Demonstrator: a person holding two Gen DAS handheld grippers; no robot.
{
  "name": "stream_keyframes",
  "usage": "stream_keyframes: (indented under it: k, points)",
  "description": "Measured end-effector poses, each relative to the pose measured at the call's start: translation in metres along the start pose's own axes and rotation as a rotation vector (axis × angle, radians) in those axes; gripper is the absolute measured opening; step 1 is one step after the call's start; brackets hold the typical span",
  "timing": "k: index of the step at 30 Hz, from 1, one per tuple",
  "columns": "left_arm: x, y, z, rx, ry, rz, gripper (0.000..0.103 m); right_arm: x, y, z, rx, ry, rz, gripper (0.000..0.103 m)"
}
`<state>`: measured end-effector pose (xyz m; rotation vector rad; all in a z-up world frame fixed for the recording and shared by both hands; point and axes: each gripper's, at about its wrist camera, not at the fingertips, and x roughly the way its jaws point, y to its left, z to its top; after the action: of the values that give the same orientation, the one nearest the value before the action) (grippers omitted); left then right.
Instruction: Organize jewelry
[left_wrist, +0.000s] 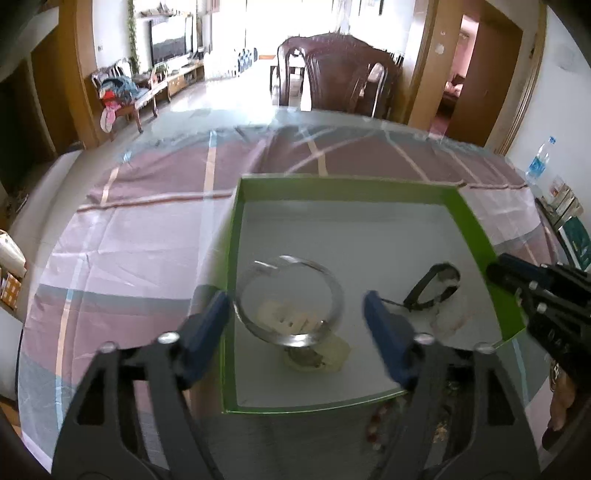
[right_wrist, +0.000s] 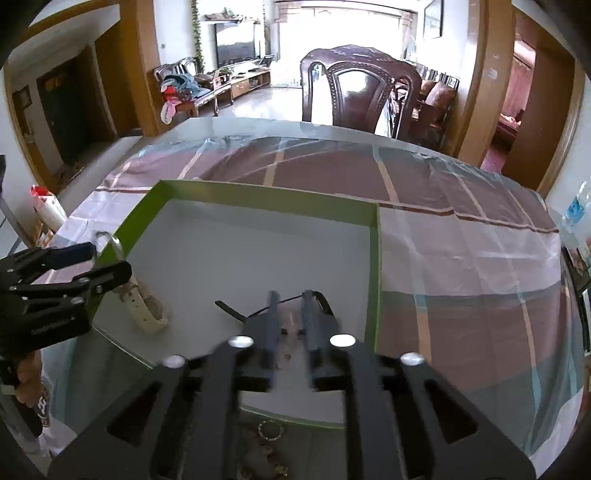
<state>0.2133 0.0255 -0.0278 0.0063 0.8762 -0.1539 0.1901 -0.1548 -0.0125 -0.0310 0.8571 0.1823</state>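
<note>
A green-walled box (left_wrist: 476, 225) with a pale floor lies on the checked tablecloth. Inside it a silver bangle (left_wrist: 288, 295) leans on a cream watch (left_wrist: 317, 350), and a black watch (left_wrist: 436, 286) lies to the right. My left gripper (left_wrist: 295, 321) is open, its blue fingers either side of the bangle without pressing it. In the right wrist view my right gripper (right_wrist: 291, 314) hangs over the black watch (right_wrist: 236, 314) with its fingers a little apart and nothing gripped. The left gripper (right_wrist: 88, 264), the cream watch (right_wrist: 147, 306) and the bangle (right_wrist: 110, 240) show at the left there.
Loose beads (left_wrist: 373, 424) and a small ring of beads (right_wrist: 271, 430) lie on the glass-topped table just in front of the box. A dark wooden chair (right_wrist: 362, 92) stands at the far edge. A water bottle (left_wrist: 539, 162) and books (left_wrist: 572, 236) sit at the right.
</note>
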Motion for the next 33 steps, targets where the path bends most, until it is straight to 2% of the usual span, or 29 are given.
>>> stream_keyframes:
  k: [1, 5, 8, 13, 16, 22, 31, 33]
  points:
    - [-0.003, 0.000, 0.000, 0.002, -0.005, 0.004, 0.077, -0.007, -0.003, -0.002, 0.004, -0.018, -0.003, 0.047]
    - [-0.023, -0.002, -0.015, 0.013, 0.000, 0.050, 0.077, -0.036, -0.008, -0.024, -0.003, -0.024, -0.016, 0.047]
    - [-0.043, -0.016, -0.046, 0.066, -0.005, 0.045, 0.077, -0.051, -0.009, -0.055, -0.026, 0.007, -0.005, 0.047]
    - [-0.030, -0.044, -0.084, 0.142, 0.076, -0.011, 0.077, -0.028, -0.005, -0.103, -0.052, 0.126, -0.066, 0.047]
    - [-0.008, -0.061, -0.095, 0.183, 0.134, 0.008, 0.077, -0.012, -0.004, -0.120, -0.038, 0.181, -0.055, 0.047]
    - [0.022, -0.067, -0.106, 0.199, 0.202, 0.044, 0.076, -0.003, -0.003, -0.131, -0.019, 0.203, -0.045, 0.047]
    - [0.007, -0.062, -0.130, 0.231, 0.222, 0.019, 0.076, -0.004, 0.000, -0.136, -0.019, 0.211, -0.016, 0.048]
    - [0.003, -0.056, -0.135, 0.220, 0.223, 0.034, 0.077, -0.005, 0.002, -0.137, -0.026, 0.213, -0.006, 0.051]
